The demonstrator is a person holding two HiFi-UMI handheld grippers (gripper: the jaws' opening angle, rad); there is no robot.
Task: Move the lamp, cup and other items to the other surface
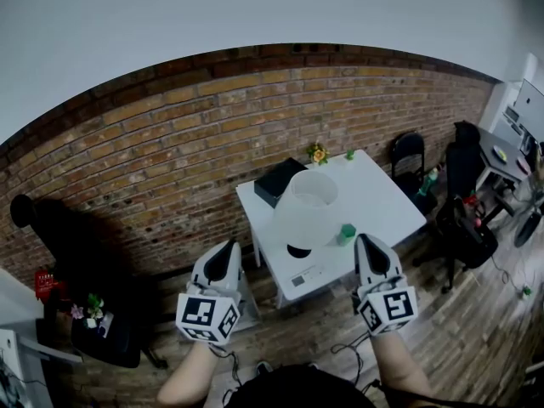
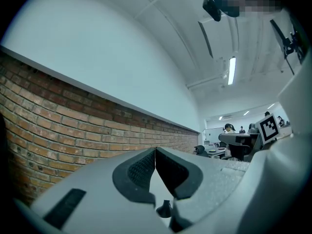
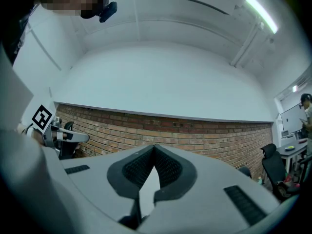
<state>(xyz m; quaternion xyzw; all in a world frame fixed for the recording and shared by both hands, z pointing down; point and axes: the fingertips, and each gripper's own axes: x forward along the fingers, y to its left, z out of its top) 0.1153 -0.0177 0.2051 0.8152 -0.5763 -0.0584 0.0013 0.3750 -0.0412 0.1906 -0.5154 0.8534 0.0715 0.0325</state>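
A white lamp (image 1: 306, 209) with a dark base stands on the white square table (image 1: 382, 202) against the brick wall. A small green cup (image 1: 347, 232) sits to the right of the lamp's base. A black box (image 1: 279, 181), a little flower pot (image 1: 318, 153) and a tiny green item (image 1: 349, 154) lie at the table's far side. My left gripper (image 1: 230, 246) hangs shut and empty, left of the table's near corner. My right gripper (image 1: 366, 241) is shut and empty, at the near edge beside the cup. Both gripper views show only meeting jaws (image 2: 155, 151), brick wall and ceiling.
A low black stand (image 1: 102, 330) with flowers and small items sits at the lower left beside a black chair (image 1: 34, 215). Black office chairs (image 1: 410, 155) and a desk (image 1: 501, 155) stand to the right. Cables lie on the wooden floor (image 1: 459, 338). A white card (image 1: 306, 276) rests at the table's near edge.
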